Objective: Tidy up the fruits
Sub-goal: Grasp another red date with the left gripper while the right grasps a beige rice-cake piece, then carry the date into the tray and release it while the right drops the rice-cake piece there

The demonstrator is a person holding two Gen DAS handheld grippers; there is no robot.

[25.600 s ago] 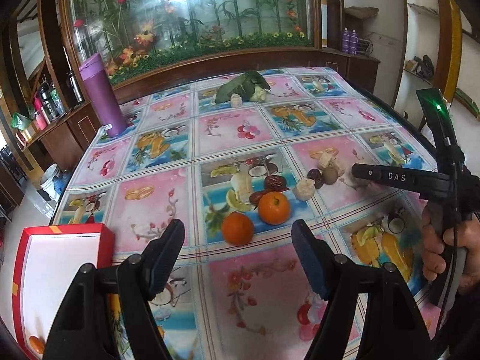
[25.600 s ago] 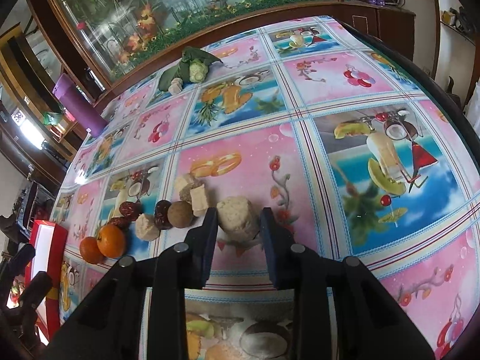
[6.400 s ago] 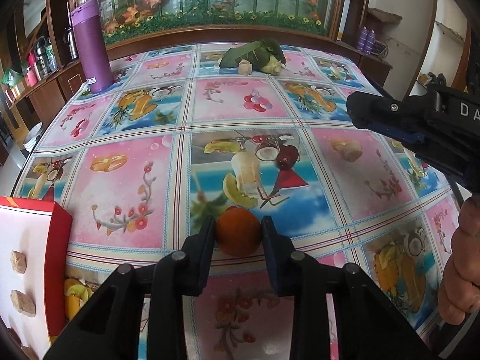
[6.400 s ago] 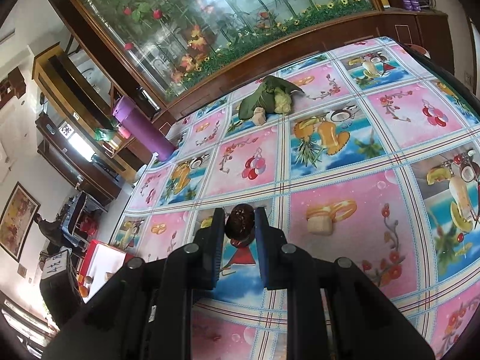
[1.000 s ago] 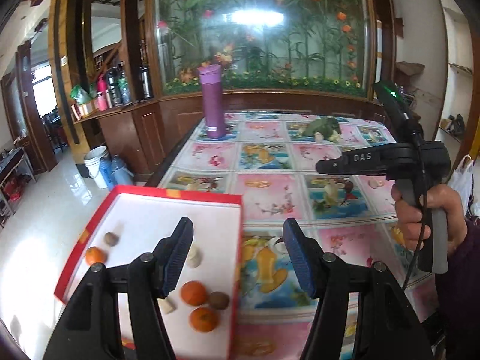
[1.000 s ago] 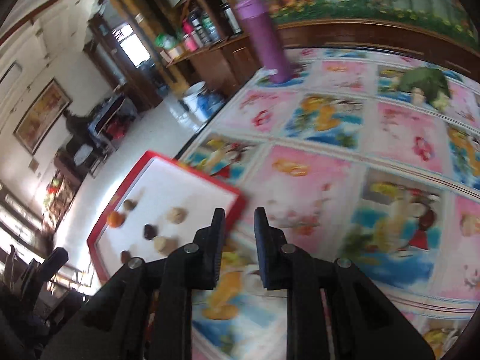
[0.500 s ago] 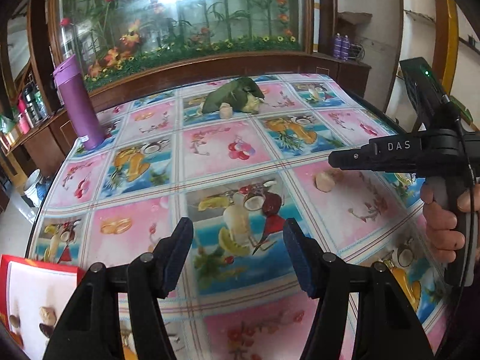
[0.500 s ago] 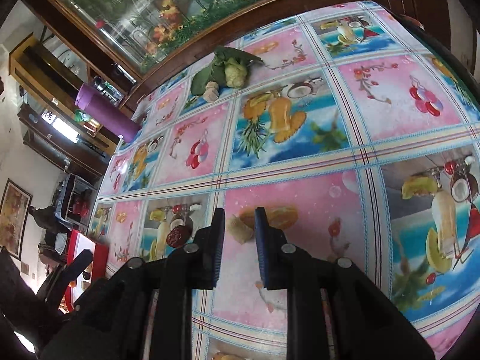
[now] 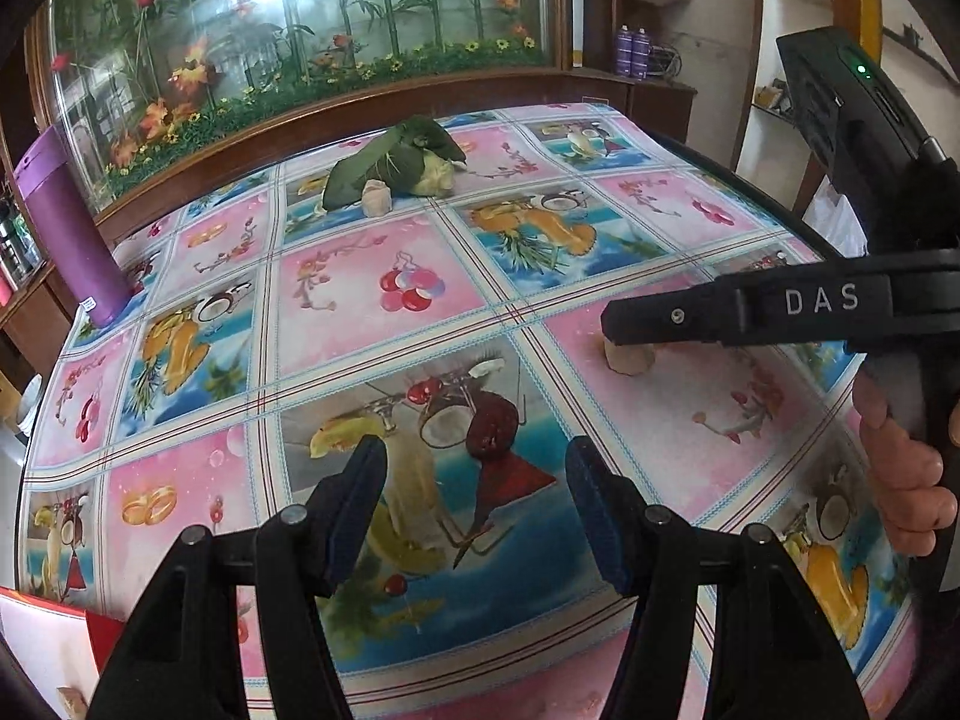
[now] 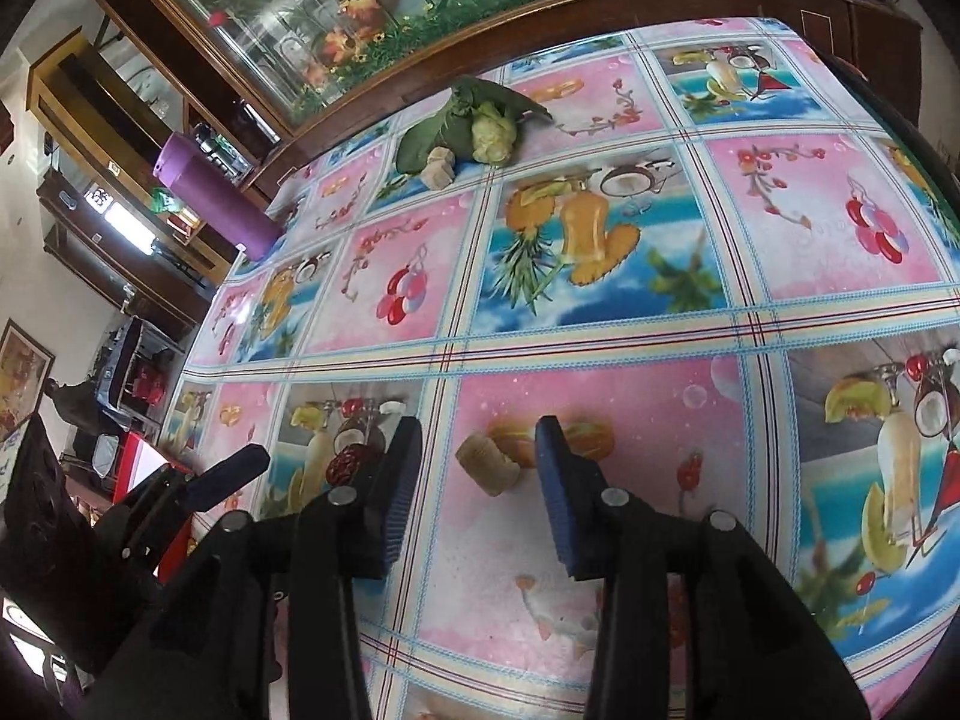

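A dark red date (image 9: 493, 426) lies on the fruit-print tablecloth just ahead of my left gripper (image 9: 477, 468), which is open and empty, the date in line with its gap. My right gripper (image 10: 478, 450) hangs low over the table, its jaws opening. A beige fruit chunk (image 10: 487, 463) lies between the fingers, and the pads stand apart from it. The left wrist view shows that chunk (image 9: 629, 358) under the right gripper (image 9: 618, 324), which a hand (image 9: 900, 468) holds. The date (image 10: 347, 461) and my left gripper (image 10: 240, 468) appear at the left of the right wrist view.
A red-rimmed white tray (image 9: 42, 654) pokes in at the lower left and holds a beige piece. Leafy greens (image 9: 396, 162) with another beige chunk (image 9: 377, 199) lie at the table's far side. A purple bottle (image 9: 66, 228) stands at the far left corner.
Both grippers swung from over the red tray to the table's middle and sank closer to it. The right jaws, shut before, now stand apart around the beige chunk.
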